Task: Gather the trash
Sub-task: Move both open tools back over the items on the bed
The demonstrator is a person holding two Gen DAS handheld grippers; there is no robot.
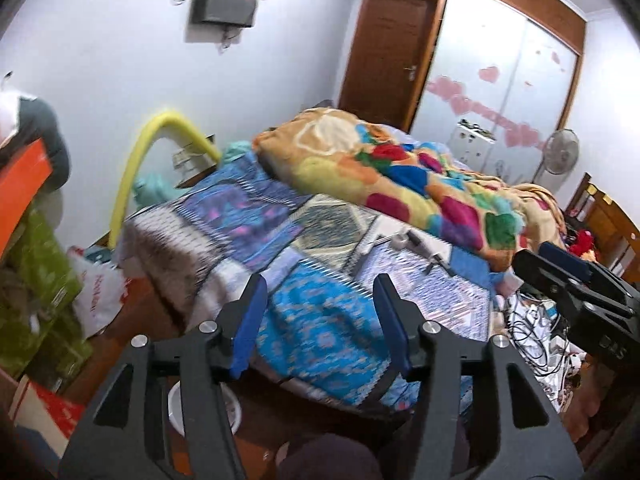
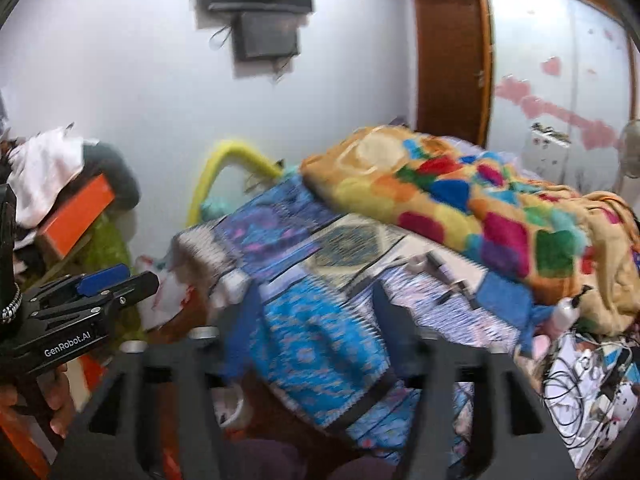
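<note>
Two sets of tongs are hanging in the air at the corner of a bed (image 1: pixel 224 248), and neither one has anything in it. The left tongs (image 1: pixel 320 320) are spread wide with empty space between the blue pads (image 1: pixel 250 320), and you can see the patterned blue bedspread (image 1: pixel 320 332) right through the gap. The right tongs (image 2: pixel 316 332) are also spread wide and empty, though that view is pretty smeared so the fingertips are fuzzy. Each one shows up in the other's camera too, the right tongs poking in from the right edge of the left view and the left tongs from the left edge of the right view. As for trash, honestly I can't pick out one clear piece; the closest candidates are a white plastic bag with red print (image 1: pixel 100 292) on the floor beside the bed's left corner, and some small loose items (image 1: pixel 416 248) lying on the bedspread just in front of a bright multicoloured blanket (image 1: pixel 400 176), too blurry to name. A tangle of cables (image 1: pixel 536 332) sits at the right side of the bed. Behind it all there's a yellow tube (image 1: pixel 136 168) arching by the white wall, a wooden door (image 1: pixel 384 40), and a wardrobe with pink heart stickers (image 1: pixel 500 80). An orange box (image 2: pixel 76 216) rests tilted on a pile at the left.
</note>
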